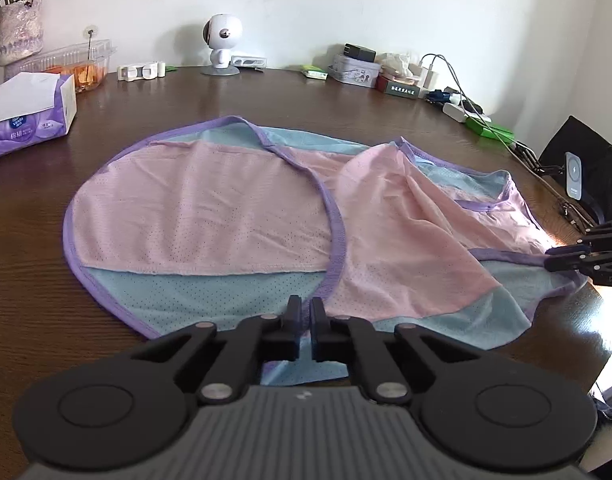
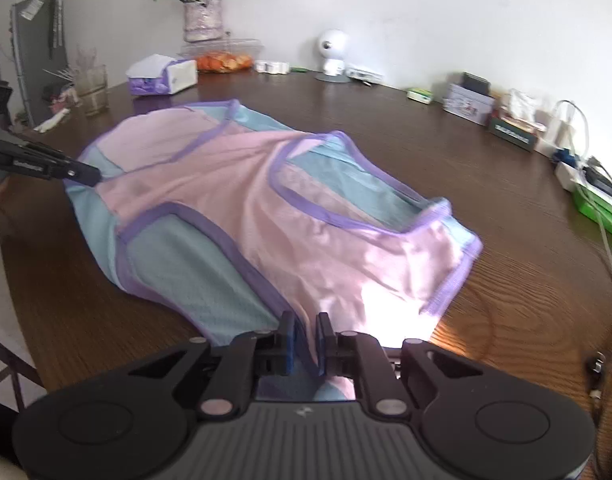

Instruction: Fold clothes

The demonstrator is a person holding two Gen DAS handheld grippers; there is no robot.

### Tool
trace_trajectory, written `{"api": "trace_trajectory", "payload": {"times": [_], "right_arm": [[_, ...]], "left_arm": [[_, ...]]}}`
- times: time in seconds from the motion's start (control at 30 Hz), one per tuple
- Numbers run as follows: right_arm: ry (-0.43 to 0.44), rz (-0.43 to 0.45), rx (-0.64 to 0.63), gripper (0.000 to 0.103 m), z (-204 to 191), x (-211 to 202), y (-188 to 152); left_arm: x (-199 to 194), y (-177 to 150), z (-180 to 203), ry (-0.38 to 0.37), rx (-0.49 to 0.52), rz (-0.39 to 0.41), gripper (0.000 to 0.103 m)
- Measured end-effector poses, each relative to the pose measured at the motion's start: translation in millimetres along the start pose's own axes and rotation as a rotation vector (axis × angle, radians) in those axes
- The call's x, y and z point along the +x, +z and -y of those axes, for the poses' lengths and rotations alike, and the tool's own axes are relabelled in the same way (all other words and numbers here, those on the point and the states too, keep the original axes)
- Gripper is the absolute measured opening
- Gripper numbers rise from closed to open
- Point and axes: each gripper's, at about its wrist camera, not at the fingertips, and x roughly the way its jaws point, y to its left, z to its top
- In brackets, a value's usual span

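Along the left end of the brown wooden surface (image 1: 386, 112) stand a vase of flowers (image 1: 16, 28), a purple tissue pack (image 1: 30, 114) and a clear plastic box (image 1: 80, 64) holding something orange. At the back centre stands a small white round-headed figure (image 1: 220, 46). The garment (image 1: 234, 216), a sleeveless top in pink and pale blue mesh with purple binding, lies spread across the middle of the surface, its right half rumpled. The left gripper (image 1: 305, 312) has its jaws pressed together on the top's blue near hem. Toward the right rear sit a tin (image 1: 354, 74), small boxes, a white charger (image 1: 428, 76) and trailing cables (image 1: 502, 136), well apart from the cloth. The right gripper (image 2: 306, 328) pinches the top's near edge, cloth showing between its jaws. A black phone stand (image 1: 576, 176) sits at the far right.
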Motion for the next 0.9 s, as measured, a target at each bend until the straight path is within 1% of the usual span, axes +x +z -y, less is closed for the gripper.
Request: {"api": "trace_trajectory", "payload": {"times": [0.1,0.13,0.17,0.2,0.23,0.27,0.3,0.37,0.4,0.43,0.5,0.53,0.57,0.63,0.77,0.83,0.87,0.9], "right_arm": [[-0.026,-0.002,0.025,0.009,7.0,-7.1,-4.4],[-0.041,0.015,0.018,0.013,5.2,-10.9,-3.6],[-0.05,0.035,0.011,0.013,3.3,-14.8,-2.3],[-0.041,0.06,0.005,0.013,1.1,-18.0,0.4],[-0.023,0.079,0.003,0.022,-1.2,-18.2,4.1],[-0.004,0.091,-0.001,0.025,-3.3,-15.6,7.6],[0.011,0.098,-0.006,0.027,-5.7,-11.7,11.0],[0.002,0.086,-0.033,0.026,-12.3,1.9,15.5],[-0.004,0.08,-0.046,0.026,-15.3,8.3,17.1],[-0.005,0.072,-0.054,0.024,-16.6,13.4,17.5],[-0.008,0.045,-0.05,0.015,-14.9,19.4,14.5],[-0.005,0.043,-0.039,0.015,-11.6,18.5,12.5],[-0.007,0.037,-0.031,0.015,-7.8,17.0,10.5],[-0.038,0.015,-0.026,0.014,4.7,10.3,5.4],[-0.148,-0.024,0.014,0.014,42.7,-3.7,-5.2],[-0.196,-0.042,0.025,0.015,56.3,-6.7,-5.8],[-0.21,-0.036,0.02,0.015,57.5,-9.2,-3.8],[-0.204,-0.013,0.015,0.017,55.6,-14.0,-0.3]], "left_arm": [[-1.2,-0.7,2.2,0.011,0.009,0.002,0.004],[-1.8,-0.4,2.9,0.015,0.011,0.002,0.006],[-3.0,0.0,3.6,0.014,0.016,0.0,0.009],[-4.6,0.8,4.8,0.012,0.032,0.001,0.019],[-6.5,1.2,5.6,0.014,0.049,0.007,0.033],[-8.5,1.0,5.8,0.015,0.068,0.014,0.039],[-9.3,0.5,4.0,0.013,0.072,0.011,0.041],[-10.3,-1.0,-2.9,-0.003,0.061,0.003,0.039],[-10.5,-2.5,-7.9,-0.02,0.044,0.002,0.035],[-10.3,-4.5,-10.9,-0.025,0.03,0.004,0.028],[-10.3,-7.9,-12.3,-0.033,0.002,0.006,0.018],[-10.6,-8.9,-10.4,-0.037,-0.012,0.006,0.016],[-10.9,-9.9,-8.5,-0.042,-0.026,0.005,0.016],[-11.8,-11.2,4.5,-0.089,-0.017,-0.018,0.014],[-10.6,-13.6,38.9,-0.213,0.079,-0.067,0.014],[-11.5,-11.6,45.1,-0.22,0.093,-0.057,0.015],[-12.7,-9.7,45.8,-0.216,0.093,-0.047,0.016],[-14.6,-8.8,46.2,-0.221,0.095,-0.039,0.017]]}}
